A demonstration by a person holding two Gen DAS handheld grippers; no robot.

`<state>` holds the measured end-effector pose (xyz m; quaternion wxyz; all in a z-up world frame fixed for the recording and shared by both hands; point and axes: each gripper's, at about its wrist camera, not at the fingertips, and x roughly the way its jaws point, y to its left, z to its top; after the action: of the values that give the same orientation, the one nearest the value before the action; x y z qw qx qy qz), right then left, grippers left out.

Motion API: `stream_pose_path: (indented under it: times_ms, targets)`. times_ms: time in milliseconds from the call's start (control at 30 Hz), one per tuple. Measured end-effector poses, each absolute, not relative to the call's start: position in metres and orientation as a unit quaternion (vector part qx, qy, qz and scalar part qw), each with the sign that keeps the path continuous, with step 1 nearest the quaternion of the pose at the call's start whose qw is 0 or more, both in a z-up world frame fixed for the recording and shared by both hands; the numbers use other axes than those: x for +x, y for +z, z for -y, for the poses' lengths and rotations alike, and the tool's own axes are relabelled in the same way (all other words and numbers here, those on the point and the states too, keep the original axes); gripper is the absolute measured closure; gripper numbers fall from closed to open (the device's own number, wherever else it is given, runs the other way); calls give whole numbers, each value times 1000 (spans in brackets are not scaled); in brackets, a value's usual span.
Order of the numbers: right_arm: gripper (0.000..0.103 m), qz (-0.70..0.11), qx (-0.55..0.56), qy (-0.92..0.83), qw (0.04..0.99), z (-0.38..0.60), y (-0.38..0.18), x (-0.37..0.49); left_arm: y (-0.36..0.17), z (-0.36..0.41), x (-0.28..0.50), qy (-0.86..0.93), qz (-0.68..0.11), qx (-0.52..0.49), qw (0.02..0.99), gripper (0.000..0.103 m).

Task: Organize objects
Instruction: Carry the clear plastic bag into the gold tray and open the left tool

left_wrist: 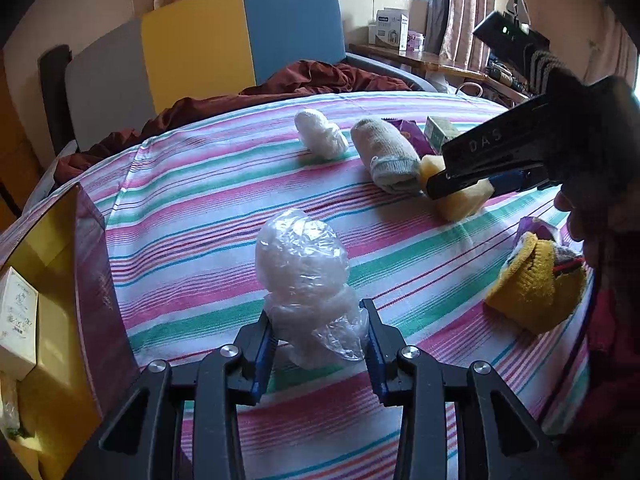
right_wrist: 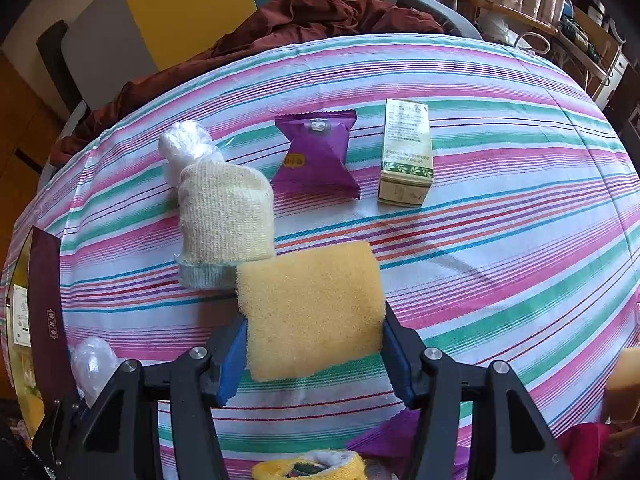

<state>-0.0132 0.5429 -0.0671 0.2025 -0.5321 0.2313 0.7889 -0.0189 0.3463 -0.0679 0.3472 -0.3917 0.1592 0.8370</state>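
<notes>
My left gripper [left_wrist: 318,330] is shut on a crumpled clear plastic bag [left_wrist: 304,272] that stands on the striped tablecloth [left_wrist: 200,200]. My right gripper [right_wrist: 314,342] is shut on a yellow sponge [right_wrist: 312,308]; it also shows in the left wrist view [left_wrist: 456,200], held next to a rolled cream sock [left_wrist: 386,156]. The sock [right_wrist: 224,220] lies just left of the sponge. A white plastic wad [right_wrist: 184,144], a purple packet [right_wrist: 316,152] and a small green-and-cream carton [right_wrist: 406,152] lie farther back.
A dark red box [left_wrist: 96,300] with a gold inside holds a white carton [left_wrist: 16,320] at the left edge. A yellow knitted item [left_wrist: 532,284] lies at the near right. A colour-block chair [left_wrist: 200,40] and brown cloth [left_wrist: 312,76] stand behind the table.
</notes>
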Motion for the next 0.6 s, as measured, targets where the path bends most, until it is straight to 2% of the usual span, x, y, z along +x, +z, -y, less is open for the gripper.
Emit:
stream_pose_path:
  times_ms: [333, 600]
  targets:
    - [44, -218, -531, 792, 208, -541, -68, -15, 6, -258, -35, 864, -52, -375, 332, 64]
    - [44, -205, -531, 794, 214, -538, -67, -17, 16, -156, -102, 882, 15, -403, 243, 64]
